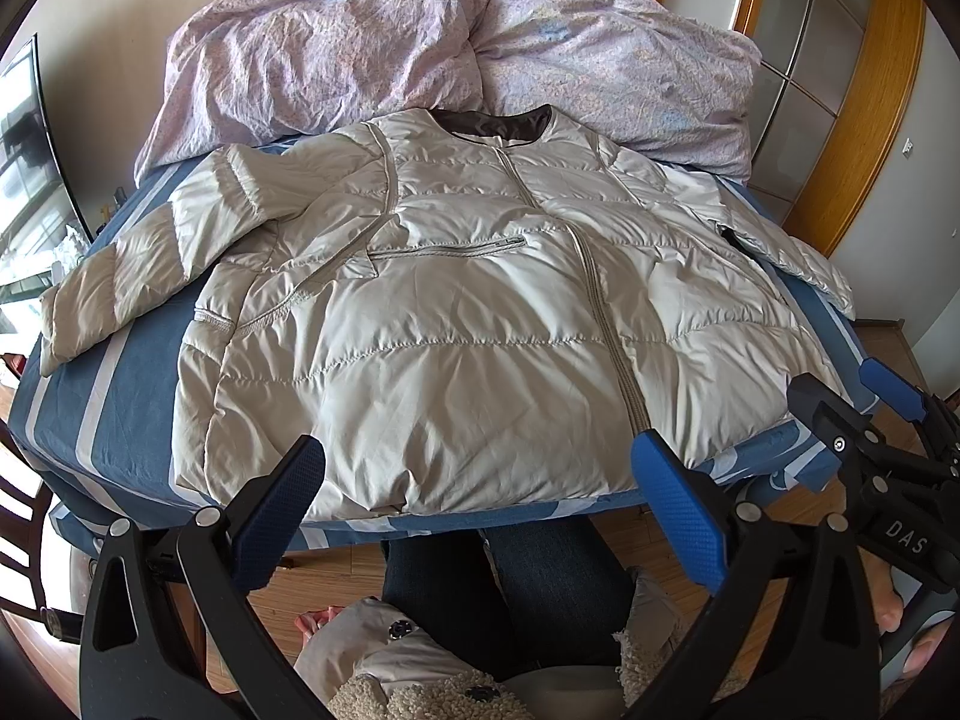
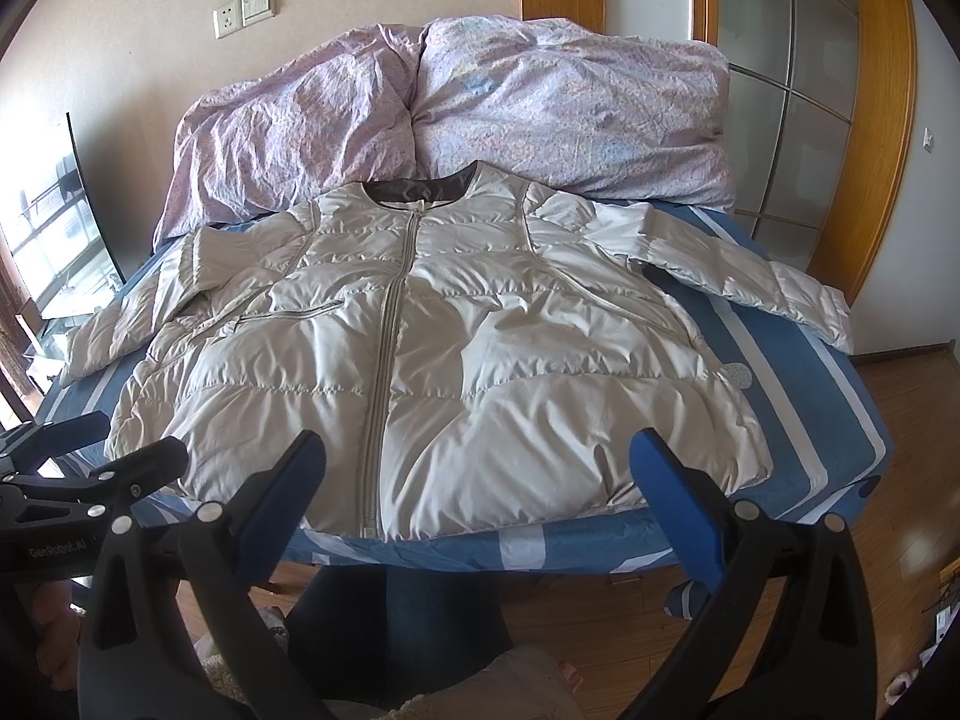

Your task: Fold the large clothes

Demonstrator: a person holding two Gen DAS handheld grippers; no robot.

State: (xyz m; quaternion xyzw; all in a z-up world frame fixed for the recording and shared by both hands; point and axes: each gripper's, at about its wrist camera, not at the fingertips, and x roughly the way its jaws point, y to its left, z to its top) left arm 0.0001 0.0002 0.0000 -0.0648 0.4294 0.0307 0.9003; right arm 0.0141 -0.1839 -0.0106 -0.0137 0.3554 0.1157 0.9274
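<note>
A cream quilted puffer jacket (image 1: 456, 312) lies front up and zipped on the blue striped bed (image 1: 114, 396), collar away from me, both sleeves spread out to the sides. It also shows in the right wrist view (image 2: 456, 360). My left gripper (image 1: 480, 468) is open and empty, held above the jacket's near hem at the bed's front edge. My right gripper (image 2: 480, 468) is open and empty, also over the near hem. The right gripper also shows at the right edge of the left wrist view (image 1: 852, 402).
A crumpled pink floral duvet (image 1: 456, 54) is heaped at the head of the bed. Wooden door frames with frosted glass (image 2: 798, 78) stand at the right. A glass stand (image 2: 66, 252) is at the left. The person's legs (image 1: 498, 588) are below the bed's edge on the wood floor.
</note>
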